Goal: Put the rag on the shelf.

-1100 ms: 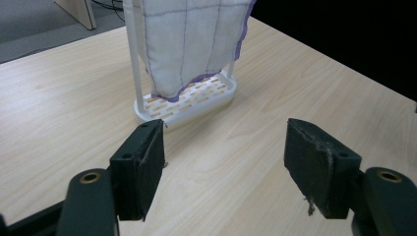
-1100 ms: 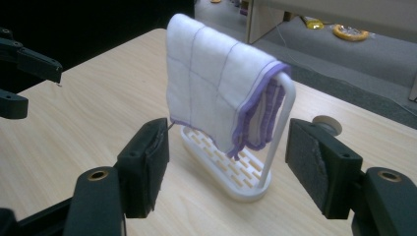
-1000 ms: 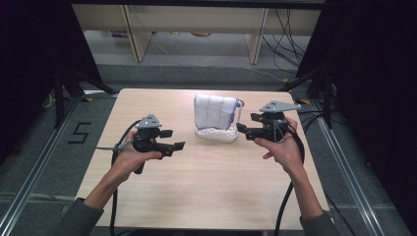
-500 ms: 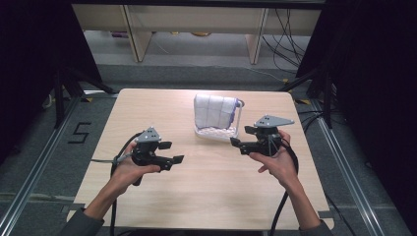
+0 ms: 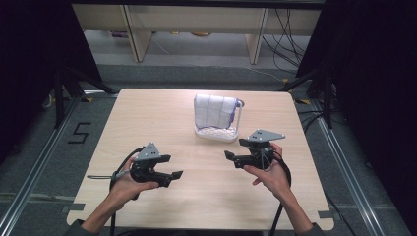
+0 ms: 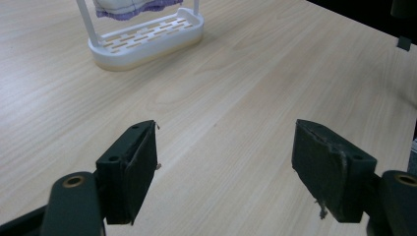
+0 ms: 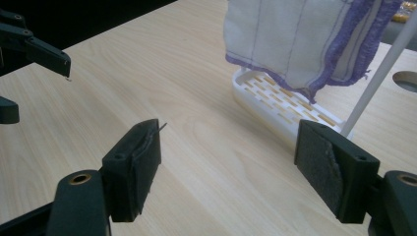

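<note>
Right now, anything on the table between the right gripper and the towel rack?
Nothing. In the high view only bare table separates the right gripper from the towel rack; the right gripper view shows the same clear wood.

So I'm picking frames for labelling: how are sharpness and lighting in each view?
High view: table evenly lit, surroundings black, slightly soft. Left gripper view: jaws sharp, rack crisp. Right gripper view: cloth clear, left gripper dark against black.

Left gripper view's top edge is cutting off the cloth (image 6: 129,7) and the rack's (image 6: 147,37) 2 posts. Right gripper view is cropping the cloth's top too. High view: small things on the far floor are staying too small to tell.
</note>
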Action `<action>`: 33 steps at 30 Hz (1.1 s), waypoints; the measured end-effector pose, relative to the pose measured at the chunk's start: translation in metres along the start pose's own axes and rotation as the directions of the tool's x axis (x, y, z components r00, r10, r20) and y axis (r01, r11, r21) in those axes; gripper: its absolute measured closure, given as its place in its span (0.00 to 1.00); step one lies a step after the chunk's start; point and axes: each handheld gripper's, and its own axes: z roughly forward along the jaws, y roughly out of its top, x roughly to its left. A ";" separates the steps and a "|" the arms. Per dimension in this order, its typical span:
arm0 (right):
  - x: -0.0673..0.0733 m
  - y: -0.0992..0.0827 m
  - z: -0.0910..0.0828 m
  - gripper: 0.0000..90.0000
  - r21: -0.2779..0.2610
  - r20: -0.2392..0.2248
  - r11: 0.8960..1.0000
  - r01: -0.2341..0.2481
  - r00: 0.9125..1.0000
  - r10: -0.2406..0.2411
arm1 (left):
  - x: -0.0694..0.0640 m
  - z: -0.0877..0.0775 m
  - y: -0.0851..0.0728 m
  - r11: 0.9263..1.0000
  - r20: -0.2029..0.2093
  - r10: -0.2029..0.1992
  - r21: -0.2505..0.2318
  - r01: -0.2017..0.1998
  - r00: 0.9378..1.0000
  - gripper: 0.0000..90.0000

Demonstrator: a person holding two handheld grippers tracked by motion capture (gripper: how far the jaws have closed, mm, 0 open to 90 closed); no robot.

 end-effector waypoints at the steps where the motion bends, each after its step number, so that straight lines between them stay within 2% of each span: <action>1: 0.003 -0.001 0.001 0.30 -0.003 0.005 1.000 -0.008 1.000 0.008 | -0.001 -0.001 -0.002 1.000 0.001 -0.009 0.000 0.009 1.000 0.28; 4: 0.007 -0.003 0.002 0.30 0.008 -0.011 1.000 -0.010 1.000 0.010 | -0.001 -0.002 -0.007 1.000 0.005 -0.018 -0.007 0.018 1.000 0.28; 5: 0.007 -0.004 0.002 0.30 0.010 -0.009 1.000 0.012 1.000 -0.012 | -0.001 -0.004 -0.010 1.000 -0.005 -0.006 0.001 0.006 1.000 0.28; 8: 0.013 -0.006 0.001 0.30 0.025 -0.013 1.000 0.002 1.000 -0.001 | -0.003 -0.006 -0.017 1.000 -0.013 -0.012 0.006 0.012 1.000 0.28; 9: 0.014 -0.008 0.002 0.30 0.022 -0.013 0.999 0.027 1.000 -0.027 | -0.003 -0.007 -0.023 1.000 -0.006 -0.017 0.006 0.017 1.000 0.28; 10: 0.014 -0.008 0.002 0.30 0.022 -0.013 0.999 0.027 1.000 -0.027 | -0.003 -0.007 -0.023 1.000 -0.006 -0.017 0.006 0.017 1.000 0.28; 11: 0.019 -0.010 0.001 0.30 0.036 -0.015 0.999 -0.006 1.000 0.006 | -0.004 -0.009 -0.028 1.000 -0.012 -0.015 0.017 0.015 1.000 0.28; 12: 0.018 -0.011 0.003 0.30 0.026 -0.029 1.000 0.012 1.000 -0.011 | -0.004 -0.009 -0.028 1.000 -0.012 -0.015 0.017 0.015 1.000 0.28; 14: 0.022 -0.014 0.002 0.30 0.034 -0.012 0.999 -0.003 1.000 0.004 | -0.004 -0.009 -0.036 0.999 -0.018 -0.020 0.025 0.020 1.000 0.28; 15: 0.021 -0.014 0.002 0.30 0.044 -0.020 0.999 0.016 1.000 -0.015 | -0.005 -0.008 -0.039 0.999 -0.026 -0.021 0.029 0.022 0.999 0.28; 16: 0.023 -0.016 0.003 0.30 0.039 -0.029 0.999 -0.003 1.000 0.004 | -0.005 -0.008 -0.042 0.999 -0.026 -0.019 0.040 0.020 0.999 0.28; 17: 0.021 -0.017 0.003 0.30 0.045 -0.032 0.999 0.017 0.999 -0.015 | -0.006 -0.007 -0.044 0.999 -0.023 -0.032 0.037 0.033 0.999 0.28; 18: 0.021 -0.017 0.003 0.30 0.045 -0.032 0.999 0.017 0.999 -0.015 | -0.006 -0.007 -0.044 0.999 -0.023 -0.032 0.037 0.033 0.999 0.28; 19: 0.024 -0.019 0.003 0.30 0.044 -0.016 0.999 -0.005 1.000 0.005 | -0.007 -0.007 -0.047 0.999 -0.017 -0.034 0.040 0.034 0.999 0.28; 20: 0.022 -0.020 0.003 0.30 0.055 -0.018 0.998 0.021 1.000 -0.020 | -0.007 -0.008 -0.048 0.998 -0.017 -0.024 0.051 0.025 1.000 0.28; 21: 0.023 -0.021 0.003 0.30 0.059 -0.019 0.998 0.010 1.000 -0.009 | -0.008 -0.008 -0.050 0.998 -0.020 -0.024 0.050 0.025 1.000 0.28; 23: 0.024 -0.026 0.004 0.30 0.055 -0.017 0.998 0.021 1.000 -0.020 | -0.010 -0.009 -0.053 0.998 -0.022 -0.030 0.051 0.031 0.999 0.28; 25: 0.028 -0.031 0.002 0.30 0.075 -0.015 0.997 -0.002 1.000 0.003 | -0.013 -0.009 -0.058 0.998 -0.022 -0.025 0.052 0.026 0.999 0.28; 26: 0.028 -0.031 0.002 0.30 0.075 -0.015 0.997 -0.002 1.000 0.003 | -0.013 -0.009 -0.058 0.998 -0.022 -0.025 0.052 0.026 0.999 0.28; 27: 0.028 -0.035 0.001 0.30 0.080 -0.019 0.997 0.021 1.000 -0.019 | -0.016 -0.008 -0.061 0.998 -0.025 -0.020 0.058 0.022 0.999 0.28; 29: 0.028 -0.036 0.001 0.30 0.086 -0.016 0.996 0.020 1.000 -0.019 | -0.017 -0.008 -0.063 0.998 -0.023 -0.021 0.060 0.023 1.000 0.28; 30: 0.031 -0.039 0.001 0.30 0.090 -0.015 0.996 -0.003 1.000 0.004 | -0.018 -0.008 -0.065 0.998 -0.018 -0.025 0.062 0.026 1.000 0.28; 31: 0.031 -0.042 0.000 0.30 0.097 -0.014 0.995 0.024 1.000 -0.023 | -0.020 -0.009 -0.067 0.997 -0.017 -0.011 0.074 0.012 1.000 0.28; 32: 0.031 -0.042 0.000 0.30 0.097 -0.014 0.995 0.024 1.000 -0.023 | -0.020 -0.009 -0.067 0.997 -0.017 -0.011 0.074 0.012 1.000 0.28; 33: 0.033 -0.045 -0.002 0.30 0.098 -0.020 0.995 0.035 0.999 -0.033 | -0.021 -0.010 -0.069 0.998 -0.014 -0.014 0.056 0.014 1.000 0.28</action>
